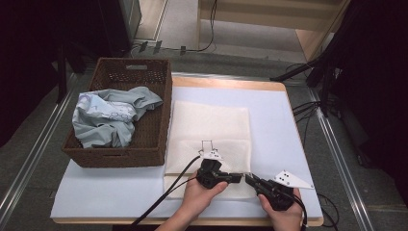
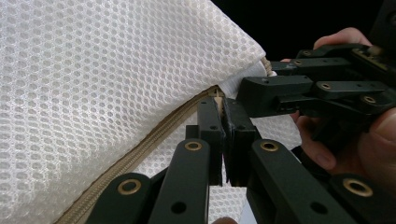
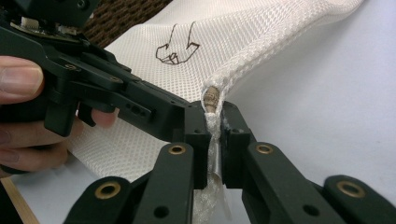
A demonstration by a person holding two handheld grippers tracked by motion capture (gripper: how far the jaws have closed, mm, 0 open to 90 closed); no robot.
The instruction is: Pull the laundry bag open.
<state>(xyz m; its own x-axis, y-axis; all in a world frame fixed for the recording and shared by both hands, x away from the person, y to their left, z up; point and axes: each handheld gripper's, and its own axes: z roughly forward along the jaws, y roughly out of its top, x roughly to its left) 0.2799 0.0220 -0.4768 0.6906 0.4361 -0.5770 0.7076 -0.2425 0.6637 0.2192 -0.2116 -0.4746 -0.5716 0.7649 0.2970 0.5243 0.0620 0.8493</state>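
1. My left tongs [image 1: 239, 177] are clamped on the white mesh laundry bag [image 1: 209, 126] beside its zipper [image 2: 140, 151].
2. My right tongs [image 1: 248, 178] pinch the bag's corner.
3. The bag lies on the counter [image 1: 279, 125], 3 o'clock of the wicker basket [image 1: 161, 120].

A lab-like recording setup: a white-covered table [image 1: 288, 120] stands between metal floor rails [image 1: 29, 159], with loose cables [image 1: 303, 108] at right and dark stands at upper right.

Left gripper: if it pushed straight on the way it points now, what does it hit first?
Most likely the right gripper. The left gripper points at it, tips nearly touching, both pinching the mesh bag corner. Depth unclear.
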